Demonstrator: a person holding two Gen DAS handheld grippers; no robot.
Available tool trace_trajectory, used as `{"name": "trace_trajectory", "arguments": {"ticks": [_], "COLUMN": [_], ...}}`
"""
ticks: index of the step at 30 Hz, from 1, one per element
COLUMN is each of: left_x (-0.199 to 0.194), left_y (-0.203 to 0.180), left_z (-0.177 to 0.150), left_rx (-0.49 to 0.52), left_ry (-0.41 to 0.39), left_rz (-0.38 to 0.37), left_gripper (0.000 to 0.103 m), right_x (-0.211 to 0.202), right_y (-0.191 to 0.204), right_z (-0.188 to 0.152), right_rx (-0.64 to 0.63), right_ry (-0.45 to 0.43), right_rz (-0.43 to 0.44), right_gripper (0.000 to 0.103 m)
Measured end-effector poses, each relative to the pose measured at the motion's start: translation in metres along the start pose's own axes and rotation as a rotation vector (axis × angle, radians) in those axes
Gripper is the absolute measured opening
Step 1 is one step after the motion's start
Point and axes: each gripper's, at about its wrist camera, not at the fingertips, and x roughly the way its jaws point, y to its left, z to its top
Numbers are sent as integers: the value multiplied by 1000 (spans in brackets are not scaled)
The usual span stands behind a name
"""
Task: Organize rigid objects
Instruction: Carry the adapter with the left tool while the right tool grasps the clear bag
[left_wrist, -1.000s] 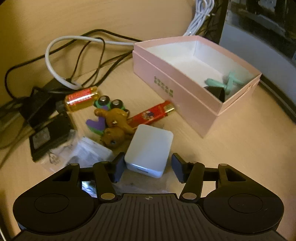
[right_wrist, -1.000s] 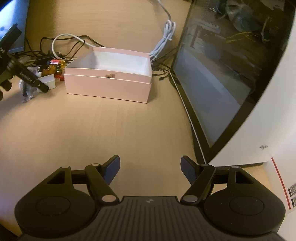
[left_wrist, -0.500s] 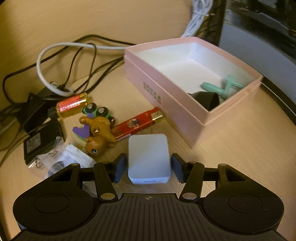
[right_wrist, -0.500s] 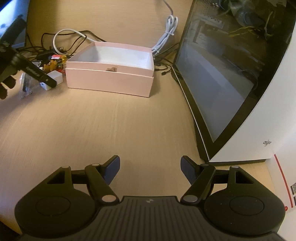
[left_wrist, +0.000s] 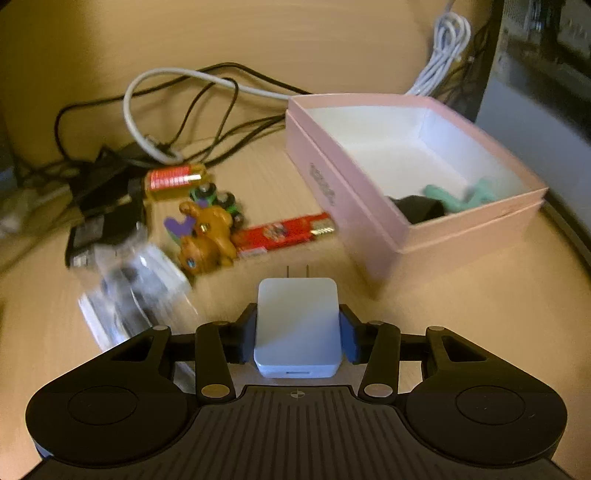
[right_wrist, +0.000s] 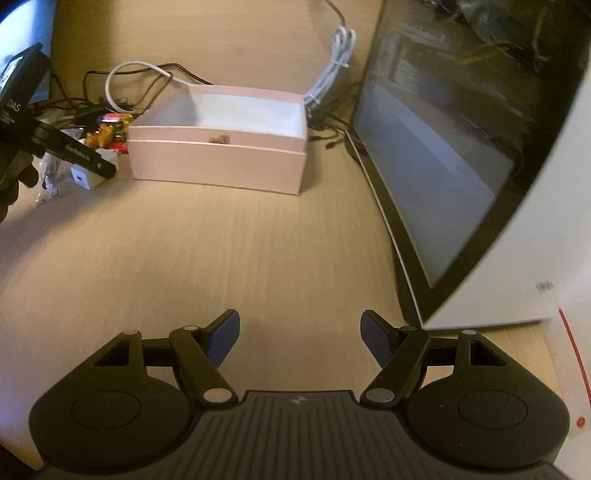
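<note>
A white plug charger (left_wrist: 297, 317) lies on the wooden desk, prongs pointing away, between the pads of my left gripper (left_wrist: 297, 326). The jaws are closing and both blue pads touch its sides. The right wrist view shows the same charger (right_wrist: 85, 177) at the far left, beside the left gripper's finger (right_wrist: 79, 157). An open pink box (left_wrist: 343, 192) stands to the right of the charger, with a teal piece (left_wrist: 458, 194) and a black item (left_wrist: 421, 208) inside. My right gripper (right_wrist: 299, 338) hangs open over bare desk, well short of the pink box (right_wrist: 218, 162).
Left of the box lie a red lighter (left_wrist: 284, 232), a brown toy animal (left_wrist: 207, 236), a red-and-gold battery (left_wrist: 175, 177), green-wrapped batteries (left_wrist: 214, 195), a clear plastic bag (left_wrist: 136, 291), a black adapter (left_wrist: 99, 221) and tangled cables (left_wrist: 177, 110). A dark monitor (right_wrist: 443, 147) stands on the right.
My left gripper has slid forward around the white charger and its jaws have come in onto the charger's sides. The right gripper has stayed open in place.
</note>
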Motion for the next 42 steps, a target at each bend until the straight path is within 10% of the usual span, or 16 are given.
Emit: {"name": "trace_trajectory", "arguments": {"ticks": [6, 24, 31, 33, 37, 42], "left_x": [-74, -220, -225, -221, -204, -179], "left_y": [-6, 75, 85, 84, 75, 50], "left_z": [-46, -180, -194, -190, -175, -154], "left_rx": [-140, -655, -580, -549, -456, -327], "left_ry": [-132, -218, -179, -171, -142, -81], "left_rz": [-23, 281, 250, 217, 145, 33], "left_gripper": [50, 49, 49, 50, 49, 50], "right_x": [20, 58, 106, 112, 83, 31], "right_y": [15, 212, 275, 280, 266, 224], "right_z": [12, 132, 160, 158, 143, 113], "right_rx": [-58, -335, -311, -328, -361, -385], "right_ry": [-16, -213, -126, -65, -51, -63], "right_rz": [94, 492, 430, 435, 476, 487], "right_gripper": [73, 73, 63, 44, 19, 19]}}
